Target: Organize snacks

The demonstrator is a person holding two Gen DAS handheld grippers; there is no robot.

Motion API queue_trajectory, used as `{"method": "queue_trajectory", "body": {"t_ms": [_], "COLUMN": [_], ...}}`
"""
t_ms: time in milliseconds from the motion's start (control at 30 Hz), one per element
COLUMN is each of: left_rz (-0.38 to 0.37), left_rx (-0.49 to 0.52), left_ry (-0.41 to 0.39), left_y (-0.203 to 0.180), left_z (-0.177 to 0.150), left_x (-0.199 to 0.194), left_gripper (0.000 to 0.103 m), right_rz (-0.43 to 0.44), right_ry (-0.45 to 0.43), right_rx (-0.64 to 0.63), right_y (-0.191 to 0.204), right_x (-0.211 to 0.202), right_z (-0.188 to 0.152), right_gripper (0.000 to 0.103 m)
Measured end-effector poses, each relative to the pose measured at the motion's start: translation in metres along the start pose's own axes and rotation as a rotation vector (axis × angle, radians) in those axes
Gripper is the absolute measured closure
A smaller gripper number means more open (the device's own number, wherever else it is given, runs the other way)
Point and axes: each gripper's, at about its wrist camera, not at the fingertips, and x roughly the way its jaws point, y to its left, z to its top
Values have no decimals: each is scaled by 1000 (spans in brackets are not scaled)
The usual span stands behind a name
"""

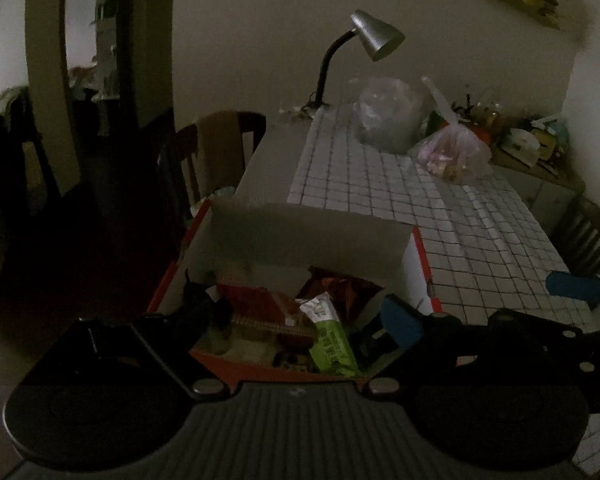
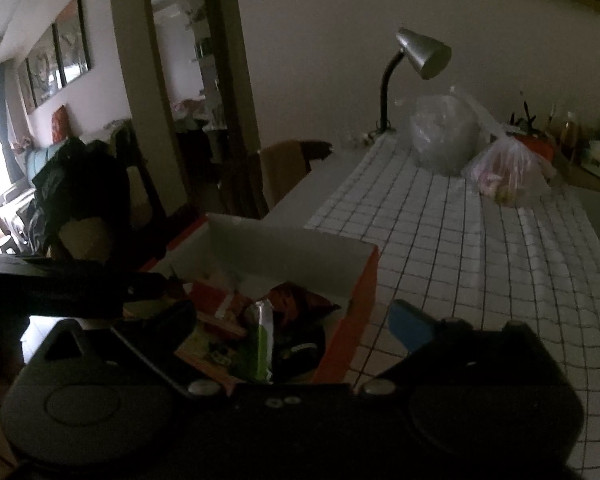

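Observation:
An open orange-and-white box [image 1: 416,264] sits at the table's near left corner, full of snack packets. A green-and-white bar [image 1: 332,340] lies on top, beside a red packet [image 1: 256,300] and a dark red foil packet [image 1: 340,288]. My left gripper [image 1: 300,316] is open above the box, its fingers spread over the snacks. My right gripper [image 2: 296,320] is open too, over the same box [image 2: 352,304] and the green bar [image 2: 260,344]. The right gripper's blue pad [image 1: 576,284] shows in the left wrist view.
The table has a white grid cloth [image 1: 460,216]. A silver desk lamp [image 1: 372,36], a clear plastic bag [image 1: 392,112] and a bag of snacks [image 1: 456,152] stand at the far end. A wooden chair [image 1: 212,156] stands at the left; another [image 1: 588,236] at the right.

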Motion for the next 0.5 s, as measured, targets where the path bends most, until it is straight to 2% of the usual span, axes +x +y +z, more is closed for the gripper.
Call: {"method": "queue_trajectory", "body": {"t_ms": [233, 500], "left_rz": [7, -26], "left_rx": [27, 17], "left_ry": [-30, 31], "left_y": [-11, -18], "left_z": [-9, -17], "left_x": [-13, -15], "left_gripper": [11, 11], "right_rz": [-14, -26], "right_ry": [-35, -29], "right_rx": [43, 78], "right_y": [-3, -7], "right_x": [-13, -19], "right_z": [-8, -17], "right_gripper": [0, 0]}}
